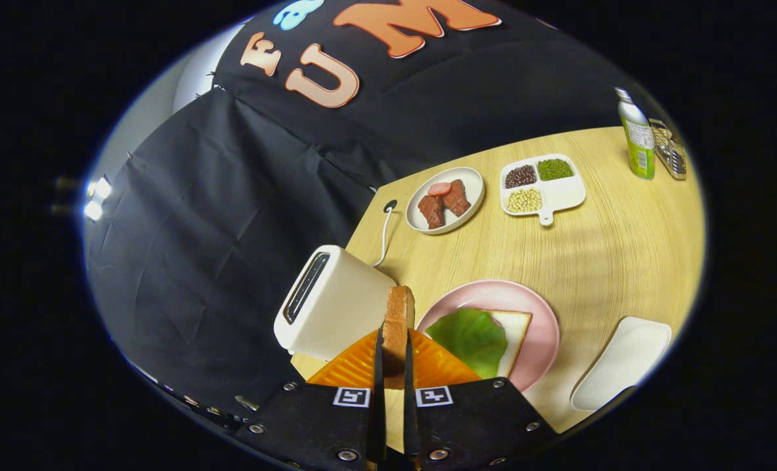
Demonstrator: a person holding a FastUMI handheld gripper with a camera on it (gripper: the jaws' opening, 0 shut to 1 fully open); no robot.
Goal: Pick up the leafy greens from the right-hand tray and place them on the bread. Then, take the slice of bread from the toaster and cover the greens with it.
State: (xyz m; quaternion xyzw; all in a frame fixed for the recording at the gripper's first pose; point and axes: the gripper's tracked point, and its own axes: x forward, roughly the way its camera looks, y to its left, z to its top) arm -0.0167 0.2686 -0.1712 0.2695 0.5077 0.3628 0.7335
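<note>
Nothing legible here, folks. Two square black-and-white coded markers (351,396) sit on the near body of the gripper (394,340), patterns rather than words, while its fingers pinch the upright bread slice (398,307) from both sides. Far right, the green bottle (638,140) wears a label, its print too small to make out.

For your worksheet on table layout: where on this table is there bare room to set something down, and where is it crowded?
Free: the wide bare wood between the divided tray, the pink plate and the white tray. Also the strip between the meat plate and the pink plate. Crowded: near the tool, shut on the bread slice, where the toaster and pink plate sit close.
</note>
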